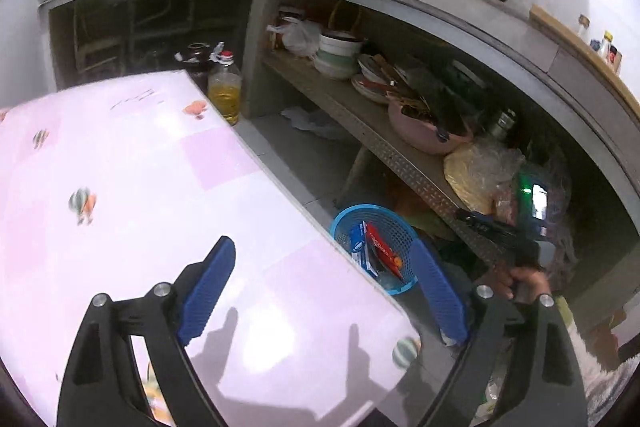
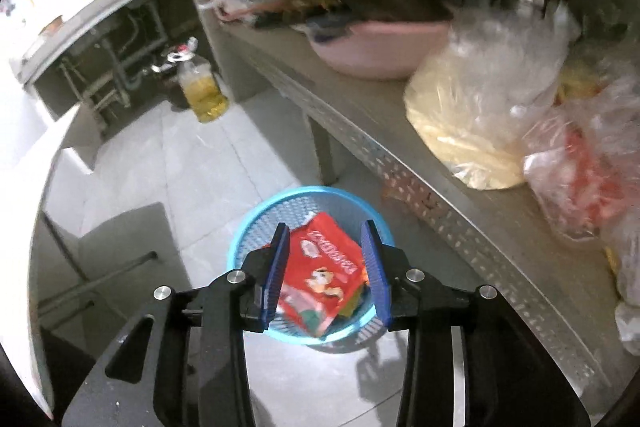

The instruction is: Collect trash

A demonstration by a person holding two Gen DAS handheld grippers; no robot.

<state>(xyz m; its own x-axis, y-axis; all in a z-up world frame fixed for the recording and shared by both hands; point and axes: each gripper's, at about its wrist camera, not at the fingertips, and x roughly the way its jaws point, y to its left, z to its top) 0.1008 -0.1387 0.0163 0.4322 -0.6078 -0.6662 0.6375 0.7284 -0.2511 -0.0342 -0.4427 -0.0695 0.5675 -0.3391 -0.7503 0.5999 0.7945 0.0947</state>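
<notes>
**Left wrist and right wrist: wrappers land in the blue basket**

Left wrist view: the left gripper point(image 1: 320, 291) hangs over the near corner of the worktop point(image 1: 140, 167), a pale pink patterned surface, with its blue pads spread wide and nothing between them — released and empty. Beyond the worktop's edge, on the floor beside the metal shelf point(image 1: 400, 147), stands the blue basket point(image 1: 374, 247). It sits low and just off the worktop's side, probably so that rubbish can be carried over the edge and let fall. Inside it a blue-and-white packet point(image 1: 359, 245) leans against a red wrapper point(image 1: 380, 245). The stretch of worktop in sight looks bare of loose trash, so my guess is that the collecting is well along. At the right edge a hand point(image 1: 524, 281) grips the handle of the other tool.

Right wrist view: the right gripper point(image 2: 326, 267) points down straight over the blue basket point(image 2: 256, 227), its pads standing partly apart. The red wrapper point(image 2: 320, 275) shows between them but lies below, in the basket — the pads do not press on it, so I read it as let go. It is a crumpled, glossy red packet with white lettering and a cartoon figure, resting tilted on other scraps. A pink basin point(image 2: 376, 47) and plastic bags point(image 2: 480, 99) crowd the shelf alongside, well clear of the drop.
</notes>
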